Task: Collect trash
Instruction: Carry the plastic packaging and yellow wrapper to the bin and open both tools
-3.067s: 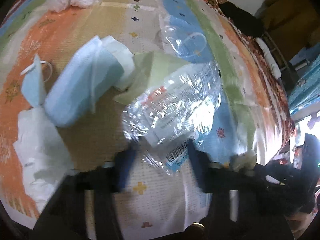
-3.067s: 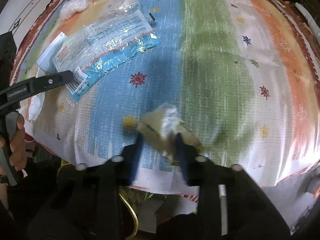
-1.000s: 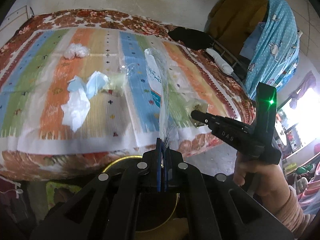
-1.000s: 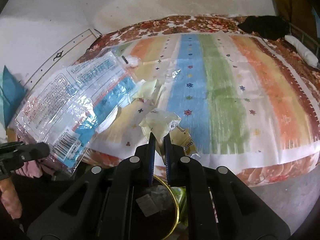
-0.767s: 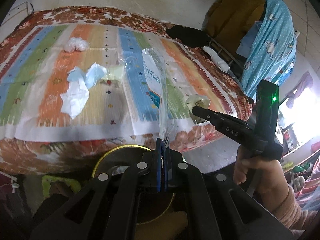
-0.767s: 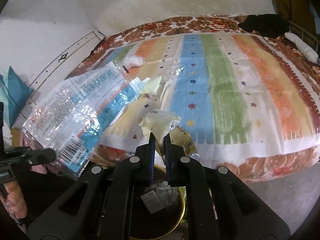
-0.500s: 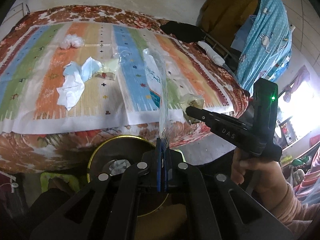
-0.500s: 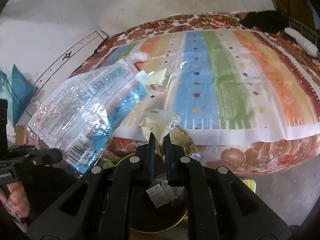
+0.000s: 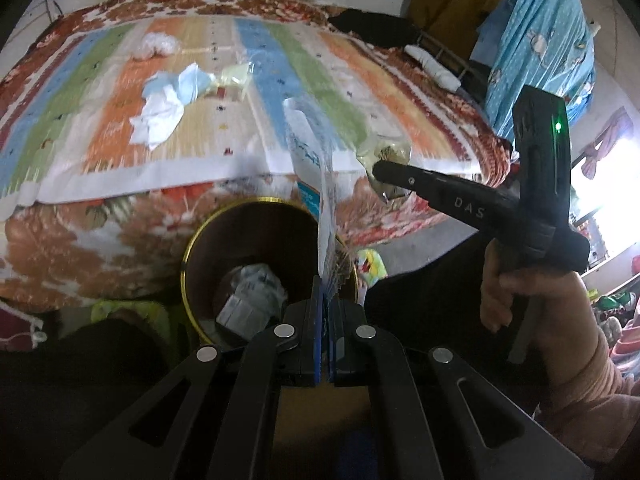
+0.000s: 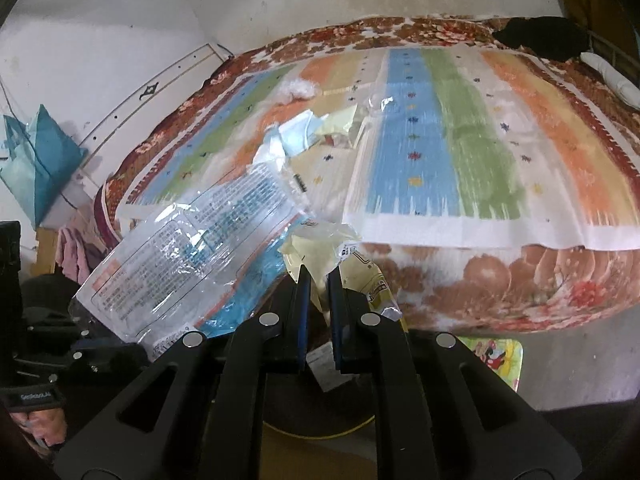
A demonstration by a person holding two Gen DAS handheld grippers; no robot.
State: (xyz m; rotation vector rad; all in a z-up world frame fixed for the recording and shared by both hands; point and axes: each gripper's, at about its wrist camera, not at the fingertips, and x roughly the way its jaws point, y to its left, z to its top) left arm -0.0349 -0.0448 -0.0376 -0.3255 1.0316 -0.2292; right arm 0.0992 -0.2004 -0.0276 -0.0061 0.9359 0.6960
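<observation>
My left gripper [image 9: 324, 296] is shut on a clear plastic package with blue print [image 9: 316, 168], held edge-on above a round gold-rimmed bin [image 9: 192, 252] that holds crumpled trash [image 9: 252, 292]. The package also shows in the right wrist view [image 10: 192, 256]. My right gripper [image 10: 318, 280] is shut on a crumpled yellow wrapper [image 10: 320, 244], just over the bin [image 10: 320, 428]. It also appears in the left wrist view [image 9: 380, 168] with the wrapper [image 9: 384, 154] at its tip. More trash lies on the striped bed: white tissue [image 9: 158, 114], a blue mask [image 9: 192, 82], a yellow wrapper [image 9: 236, 76].
The striped bedspread [image 9: 100, 176] hangs over the bed edge beside the bin. A white wad [image 9: 154, 46] lies far back on the bed. A dark cloth [image 10: 536, 36] and a pillow [image 10: 612, 76] sit at the far right. A colourful mat [image 10: 492, 352] lies on the floor.
Both grippers have pulled back from the bed and lowered, each still holding its trash. The bin has come fully into view under them.
</observation>
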